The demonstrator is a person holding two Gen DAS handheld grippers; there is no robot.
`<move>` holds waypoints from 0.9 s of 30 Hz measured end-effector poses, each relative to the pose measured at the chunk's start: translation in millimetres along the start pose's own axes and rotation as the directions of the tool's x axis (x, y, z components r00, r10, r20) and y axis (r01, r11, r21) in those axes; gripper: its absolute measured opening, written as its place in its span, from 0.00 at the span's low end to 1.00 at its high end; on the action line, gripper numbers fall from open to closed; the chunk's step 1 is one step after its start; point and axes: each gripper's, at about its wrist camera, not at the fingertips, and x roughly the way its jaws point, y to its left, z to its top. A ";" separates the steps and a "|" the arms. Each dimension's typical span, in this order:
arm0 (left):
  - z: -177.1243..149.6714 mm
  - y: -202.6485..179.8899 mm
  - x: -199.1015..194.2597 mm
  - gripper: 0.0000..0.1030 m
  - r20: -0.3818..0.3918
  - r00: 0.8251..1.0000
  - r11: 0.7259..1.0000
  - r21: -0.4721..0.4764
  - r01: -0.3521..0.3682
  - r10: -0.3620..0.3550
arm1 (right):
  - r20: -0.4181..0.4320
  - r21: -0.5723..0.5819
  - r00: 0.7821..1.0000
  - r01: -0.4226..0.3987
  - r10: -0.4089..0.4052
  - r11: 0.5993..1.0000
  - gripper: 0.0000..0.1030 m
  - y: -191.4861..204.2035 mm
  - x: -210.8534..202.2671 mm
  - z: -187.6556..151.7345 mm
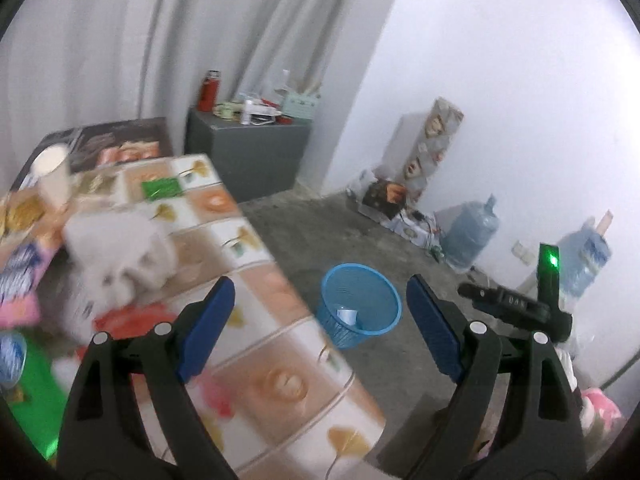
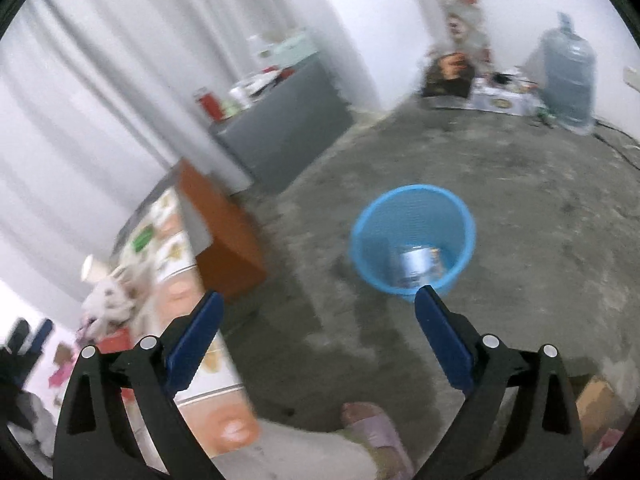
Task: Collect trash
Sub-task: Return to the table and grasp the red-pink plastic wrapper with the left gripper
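both claws stand wide with nothing between the blue pads. left gripper [image 1: 320, 320] points down past the table [image 1: 248, 264] edge toward the floor; right gripper [image 2: 318, 332] looks down at the blue mesh bin [image 2: 414, 236].

bin sits on the bare concrete floor just off the table's long edge, likely so a short swing from tabletop to bin is enough. one piece of shiny wrapper-like trash [image 2: 418, 266] already lies at the bottom; a pale scrap shows there in the left view too.

remaining trash is on the patterned tablecloth: crumpled white tissue [image 1: 120, 256], a red scrap [image 1: 132, 318] just beside it, a paper cup [image 1: 52, 176] further back, a small green packet [image 1: 162, 188]. views are blurred, finer detail unreadable.

judgement: empty jaws suit a return to the table for the next piece; the tissue looks nearest.
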 end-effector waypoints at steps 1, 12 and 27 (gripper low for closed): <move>-9.9 11.2 -10.9 0.81 0.011 1.000 0.999 -0.033 -0.014 0.015 | -0.010 -0.013 1.000 -0.021 0.021 1.000 0.91 11.0 1.9 -0.5; -57.7 80.5 -36.9 0.78 0.029 0.998 0.947 -0.318 -0.043 0.055 | -0.179 -0.156 0.962 -0.236 0.208 0.959 0.91 124.8 29.3 -24.4; -56.9 114.7 38.9 0.59 -0.100 0.993 0.842 -0.529 -0.108 0.064 | -0.280 -0.163 0.931 -0.285 0.233 0.945 0.91 167.6 55.5 -31.6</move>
